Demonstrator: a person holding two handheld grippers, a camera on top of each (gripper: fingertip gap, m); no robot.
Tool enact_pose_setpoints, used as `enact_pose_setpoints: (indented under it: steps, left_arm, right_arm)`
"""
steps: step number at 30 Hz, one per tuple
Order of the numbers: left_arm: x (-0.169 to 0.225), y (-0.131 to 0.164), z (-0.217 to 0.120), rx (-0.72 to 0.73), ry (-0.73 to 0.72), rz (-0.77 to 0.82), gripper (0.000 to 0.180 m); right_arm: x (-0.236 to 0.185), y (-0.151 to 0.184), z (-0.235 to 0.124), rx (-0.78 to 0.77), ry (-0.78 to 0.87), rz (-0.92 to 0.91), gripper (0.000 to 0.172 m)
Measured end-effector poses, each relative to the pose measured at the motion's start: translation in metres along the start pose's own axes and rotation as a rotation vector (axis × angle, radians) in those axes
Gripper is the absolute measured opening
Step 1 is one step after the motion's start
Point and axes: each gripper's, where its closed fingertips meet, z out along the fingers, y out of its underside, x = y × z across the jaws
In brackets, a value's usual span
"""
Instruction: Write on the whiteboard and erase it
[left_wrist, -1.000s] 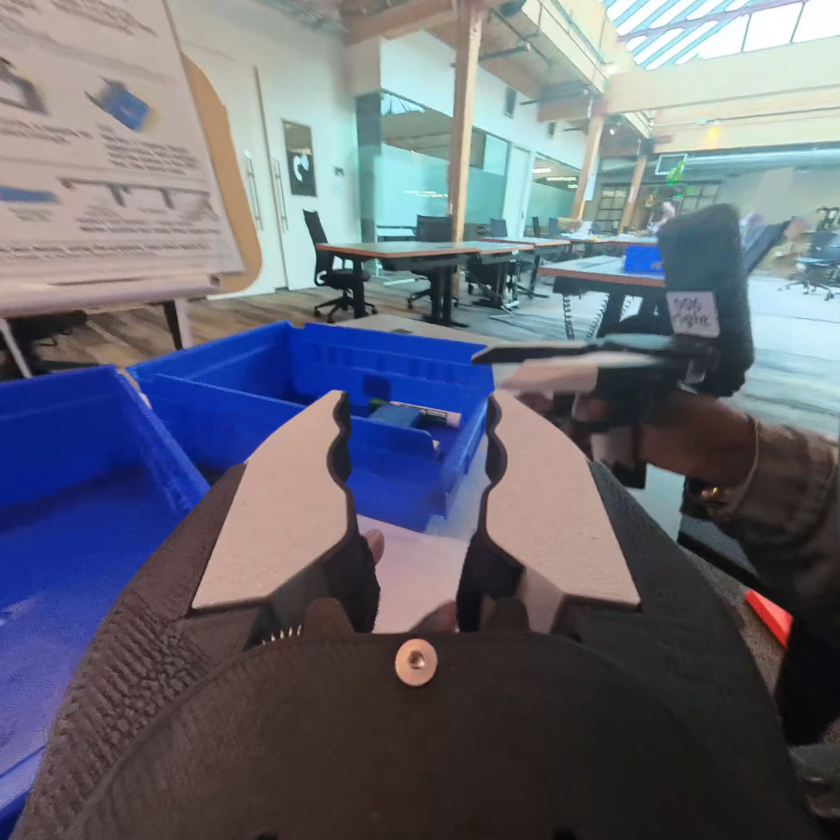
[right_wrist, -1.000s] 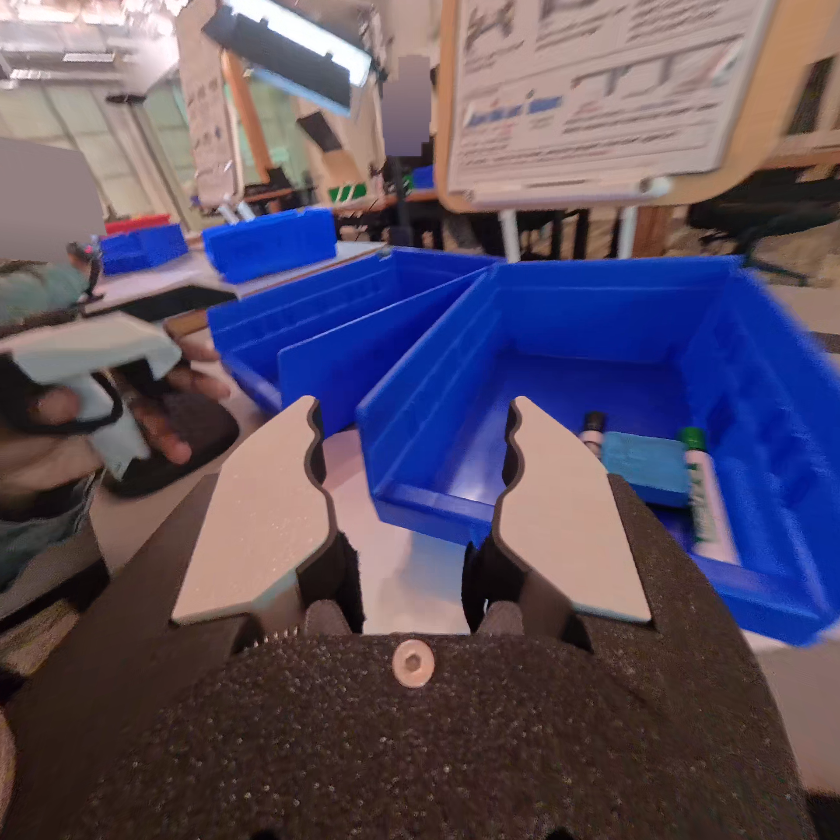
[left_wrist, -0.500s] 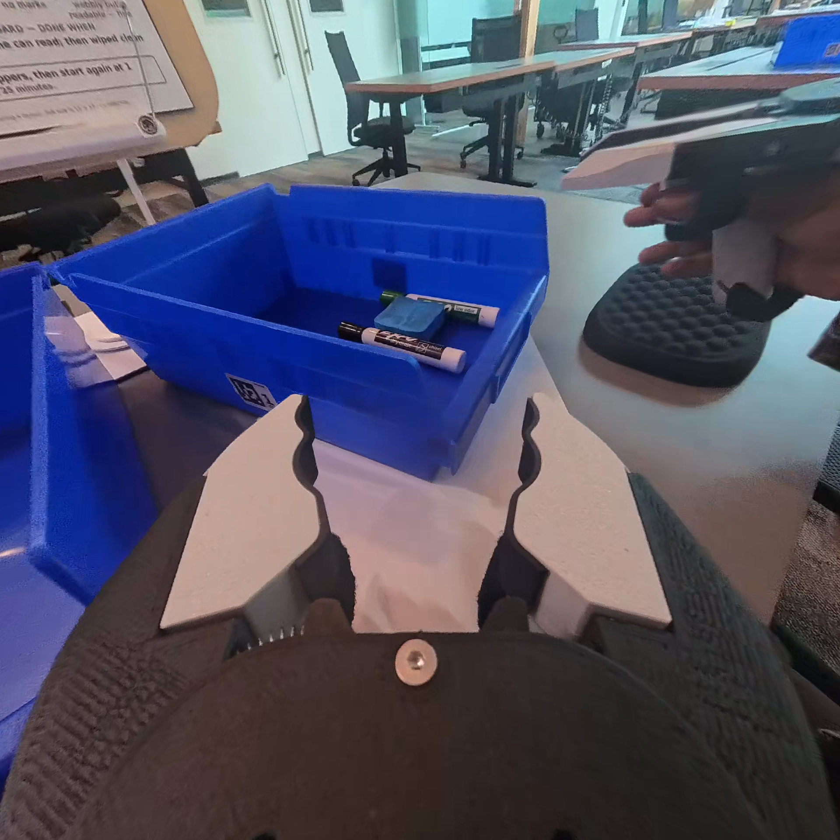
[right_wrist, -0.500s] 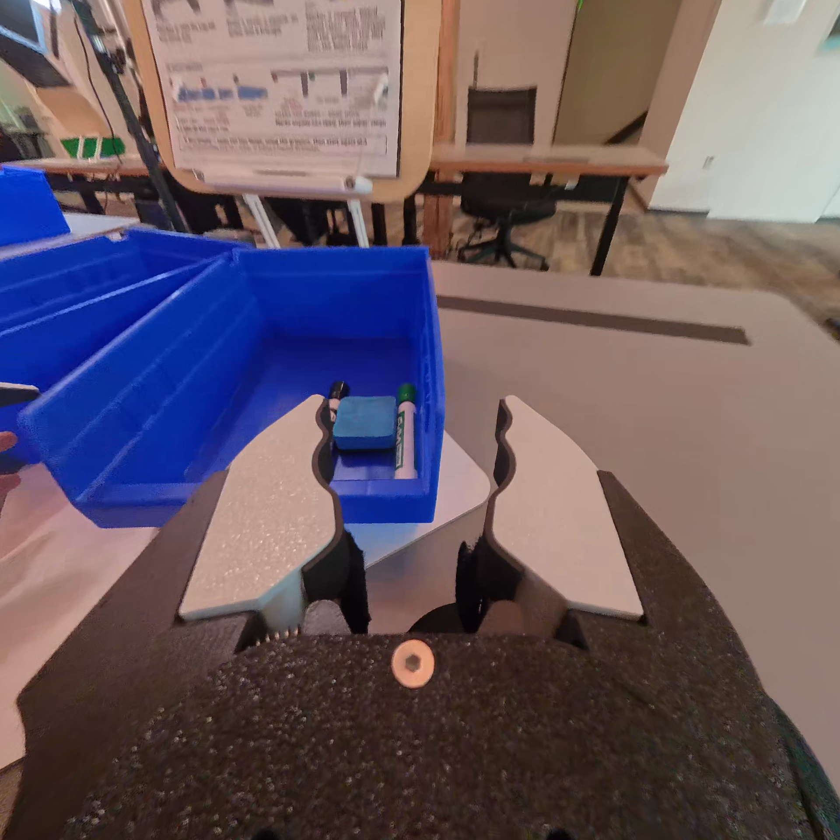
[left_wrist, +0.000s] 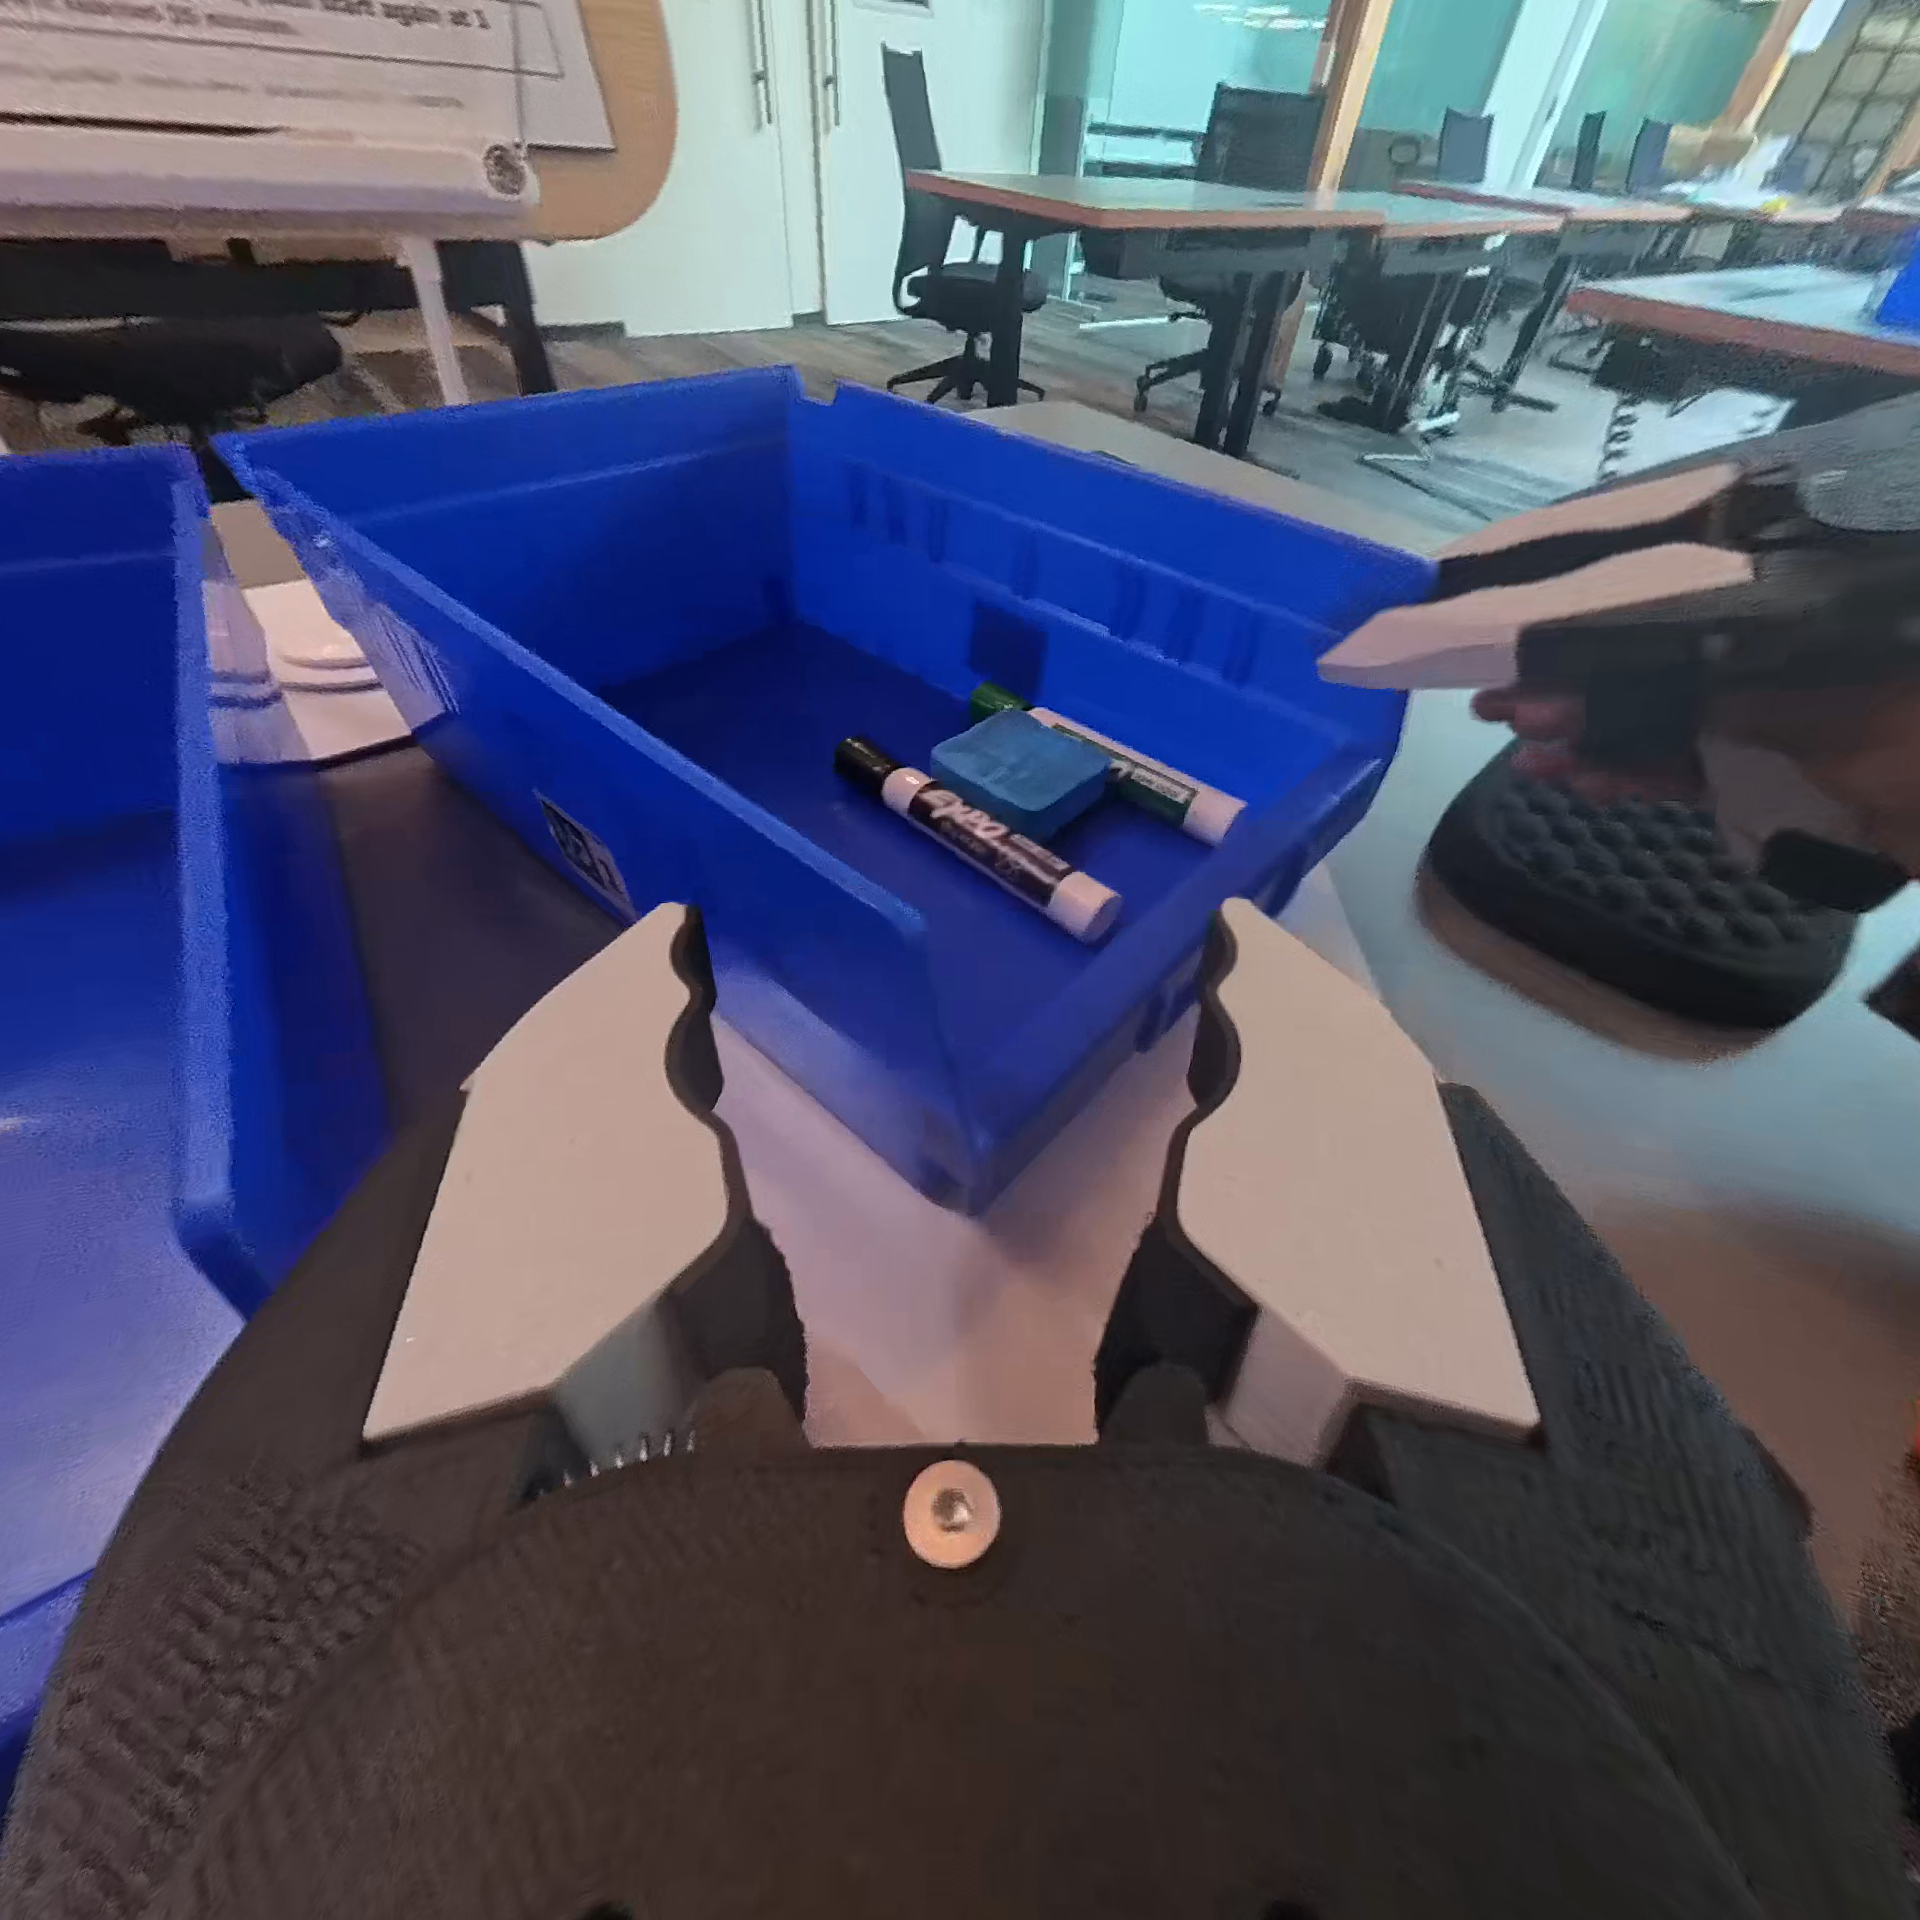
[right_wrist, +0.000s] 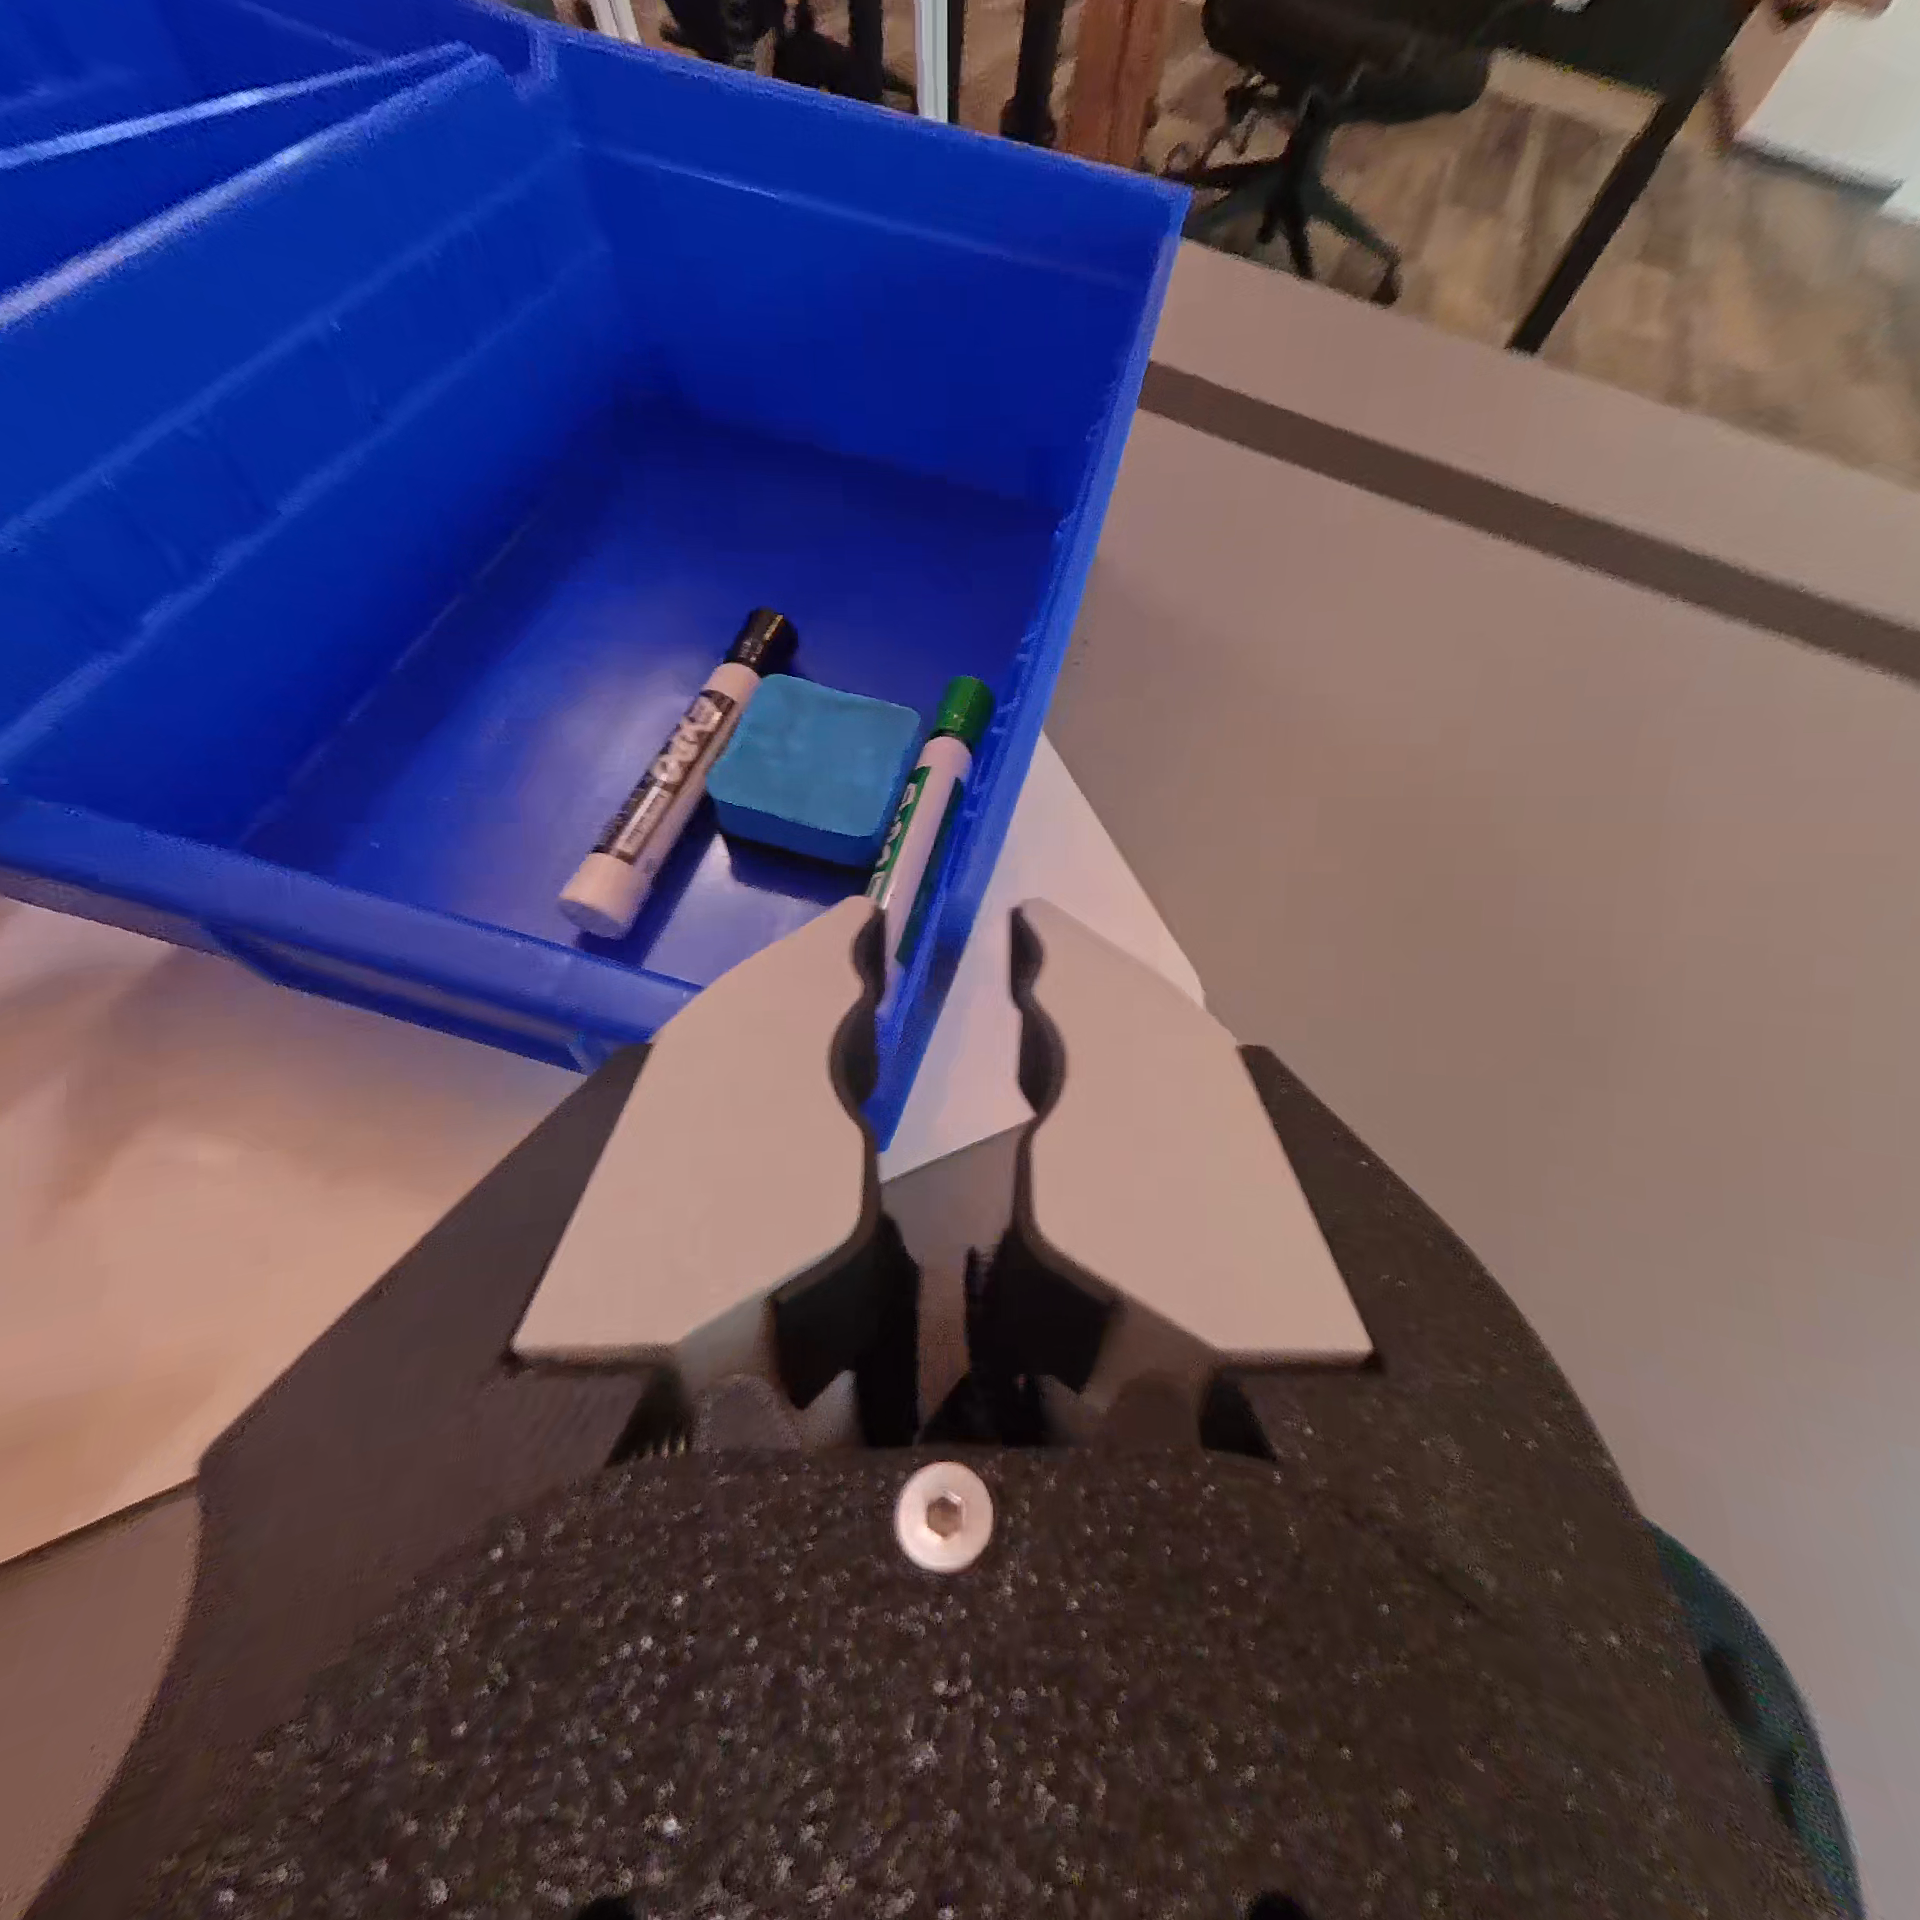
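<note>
While over the blue bin (left_wrist: 623, 582), left tongs (left_wrist: 951, 935) wide, right tongs (right_wrist: 940, 920) narrow, both bare.

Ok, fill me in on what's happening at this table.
A person holds a claw in each hand over a blue bin on the table. Inside lie a black-capped marker, a green-capped marker and a blue eraser between them. The left claw is wide open before the bin; the right claw is narrowed, holding nothing, above the bin's near corner by the green marker. Nothing is picked up yet.
</note>
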Motion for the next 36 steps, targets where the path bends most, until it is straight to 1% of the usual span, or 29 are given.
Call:
enact_pose_setpoints:
  steps: [2, 4, 6, 8, 9, 10, 11, 14, 17, 22, 26, 30, 36]
  left_arm:
    - [-0.011, 0.005, 0.003, -0.037, -0.048, 0.041, 0.084]
    - [-0.019, 0.009, 0.006, -0.050, -0.087, 0.072, 0.066]
    - [-0.023, 0.013, 0.011, -0.072, -0.088, 0.083, 0.052]
    - [-0.021, 0.013, 0.015, -0.074, -0.078, 0.092, 0.047]
    - [-0.022, 0.013, 0.016, -0.072, -0.092, 0.116, 0.045]
    - [-0.025, 0.011, 0.016, -0.062, -0.125, 0.140, 0.041]
    - [-0.028, 0.010, 0.016, -0.052, -0.159, 0.173, 0.035]
    - [-0.031, 0.001, 0.011, -0.015, -0.227, 0.246, 0.026]
    - [-0.028, -0.015, -0.001, 0.052, -0.214, 0.224, 0.023]
    - [-0.019, -0.055, -0.040, 0.171, -0.228, 0.277, 0.019]
    - [-0.031, -0.079, -0.080, 0.209, -0.264, 0.289, 0.019]
    - [-0.060, -0.095, -0.128, 0.243, -0.338, 0.278, 0.018]
    - [-0.123, -0.109, -0.209, 0.241, -0.547, 0.335, 0.019]
  right_arm:
    - [-0.003, 0.000, 0.006, 0.017, 0.023, -0.044, 0.042]
    - [-0.006, 0.004, 0.013, -0.006, 0.010, -0.033, 0.045]
    - [-0.007, 0.007, 0.021, -0.038, -0.005, -0.001, 0.045]
    - [-0.006, 0.009, 0.029, -0.057, -0.014, 0.020, 0.044]
    - [-0.006, 0.011, 0.032, -0.067, -0.021, 0.024, 0.036]
    - [-0.005, 0.012, 0.034, -0.072, -0.017, 0.025, 0.019]
    - [-0.002, 0.013, 0.034, -0.070, 0.011, 0.022, 0.009]
    - [-0.004, 0.010, 0.025, -0.064, 0.105, -0.065, 0.008]
    - [-0.012, 0.005, 0.003, -0.038, 0.156, -0.073, 0.008]
    - [-0.031, -0.029, -0.047, 0.074, 0.221, -0.070, 0.009]
    - [-0.059, -0.066, -0.071, 0.107, 0.239, -0.140, 0.010]
    - [-0.102, -0.104, -0.067, 0.165, 0.187, -0.198, 0.010]
    - [-0.186, -0.166, -0.031, 0.284, 0.022, -0.273, 0.010]
